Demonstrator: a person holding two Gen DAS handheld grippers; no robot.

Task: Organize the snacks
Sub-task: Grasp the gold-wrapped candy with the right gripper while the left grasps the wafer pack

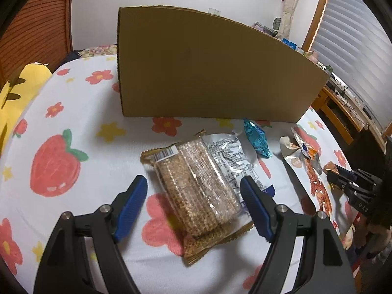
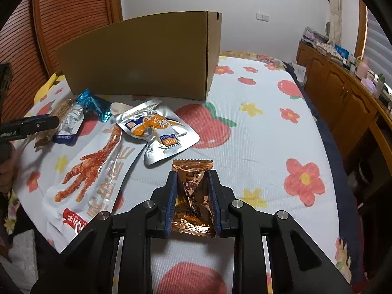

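The left wrist view looks down on a clear pack of sesame bars point(image 1: 196, 186) lying on the strawberry-and-flower bedsheet point(image 1: 73, 122) in front of a cardboard box point(image 1: 208, 68). The left gripper point(image 1: 193, 196) is spread wide, its blue fingers point(image 1: 132, 203) on either side of the pack and apart from it, grasping nothing. Between the pack and the box lies a small blue foil packet point(image 1: 257, 139). At this view's right edge the right gripper point(image 1: 335, 174) shows only as a dark shape at an orange wrapper, too small to read.

The right wrist view makes that plain: the right gripper point(image 2: 192, 196) is clenched on a copper-coloured foil snack packet point(image 2: 192, 191), the wrapper creased inward between the two pads, its lower end just above the sheet. Only this view shows the rest of the pile in full: a silver pouch with orange print point(image 2: 156, 129), crumpled, and a long clear pack holding a spiced chicken foot point(image 2: 93, 166), both left of the gripped packet. It also shows the box's right end and a wooden cabinet point(image 2: 338, 93) along the bed's far side.
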